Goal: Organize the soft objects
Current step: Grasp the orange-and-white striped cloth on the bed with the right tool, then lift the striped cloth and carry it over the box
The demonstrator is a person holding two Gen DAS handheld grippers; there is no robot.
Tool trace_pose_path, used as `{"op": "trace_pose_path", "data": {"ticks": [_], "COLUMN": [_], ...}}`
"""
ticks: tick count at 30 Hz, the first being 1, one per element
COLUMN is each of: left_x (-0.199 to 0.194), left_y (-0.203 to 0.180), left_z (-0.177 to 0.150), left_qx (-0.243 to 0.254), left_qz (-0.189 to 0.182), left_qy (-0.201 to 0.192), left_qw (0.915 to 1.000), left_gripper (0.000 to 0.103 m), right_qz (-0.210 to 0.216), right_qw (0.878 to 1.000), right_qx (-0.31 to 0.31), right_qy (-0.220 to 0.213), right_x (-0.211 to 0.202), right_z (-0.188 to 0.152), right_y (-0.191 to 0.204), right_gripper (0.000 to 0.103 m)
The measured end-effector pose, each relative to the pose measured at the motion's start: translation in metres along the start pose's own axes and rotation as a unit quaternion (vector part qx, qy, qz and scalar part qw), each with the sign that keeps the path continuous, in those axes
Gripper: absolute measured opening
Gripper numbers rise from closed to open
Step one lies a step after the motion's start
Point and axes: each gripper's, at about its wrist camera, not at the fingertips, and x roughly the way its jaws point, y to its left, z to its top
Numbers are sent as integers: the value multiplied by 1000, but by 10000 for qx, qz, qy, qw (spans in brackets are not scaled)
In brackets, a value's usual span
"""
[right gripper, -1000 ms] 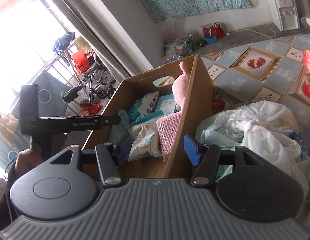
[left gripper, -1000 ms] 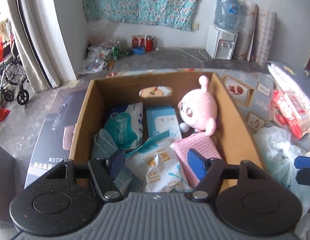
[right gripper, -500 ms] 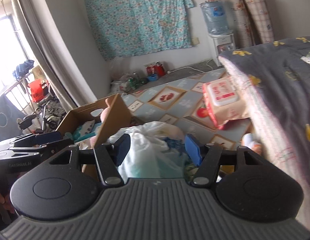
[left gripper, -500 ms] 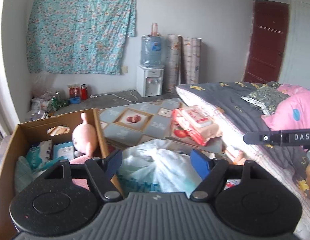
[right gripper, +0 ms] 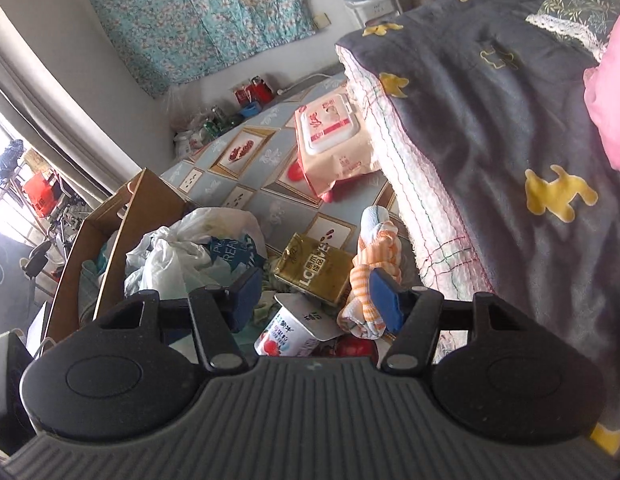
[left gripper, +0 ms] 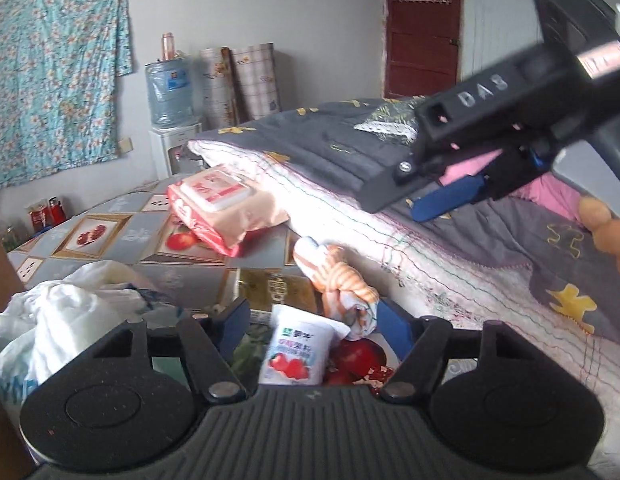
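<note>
Floor mat (right gripper: pixel 270 204): patterned tiles with fruit motifs; bare stretch between the clutter and the far wall.
Bed edge (right gripper: pixel 394 184): white quilted border under a dark grey blanket (right gripper: pixel 490 128) with yellow shapes; bounds the working room on the right.
Cardboard box (right gripper: pixel 122 232): open-topped, stiff brown walls; bounds the clutter on the left.
Plastic bag (right gripper: pixel 178 252): white, crumpled, just beside the box wall.
Striped cloth (left gripper: pixel 342 280): soft, knotted, orange and white; lies on the mat against the bed edge.
Yogurt cup (left gripper: pixel 298 348): smooth white tub, strawberry print, lying beside the cloth.
Gold packet (right gripper: pixel 314 268): glossy, flat, behind the cup.
Wipes pack (right gripper: pixel 330 136): pink soft pack with a hard lid, leaning on the bed edge.
Left gripper (left gripper: pixel 312 322): jaws apart, just been closing somewhat, holding nothing; cup and cloth lie beyond the blue pads.
Right gripper (right gripper: pixel 314 294): jaws apart, empty; the cloth sits behind its right finger, contact unclear.
</note>
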Motion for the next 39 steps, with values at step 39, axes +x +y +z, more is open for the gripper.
{"op": "trace_pose_path", "data": {"ticks": [39], "left_x": [68], "left_y": [-38], "left_z": [10], "left_qx": [1115], "left_qz": [267], "left_qy": [-173], "left_qw": [9933], "left_gripper": [35], "right_qz": [-184], "right_qw": [9971], "right_qx": [121], "right_qy": [723], "right_x": [69], "right_z": [35], "right_y": [-14], "right_gripper": [33]}}
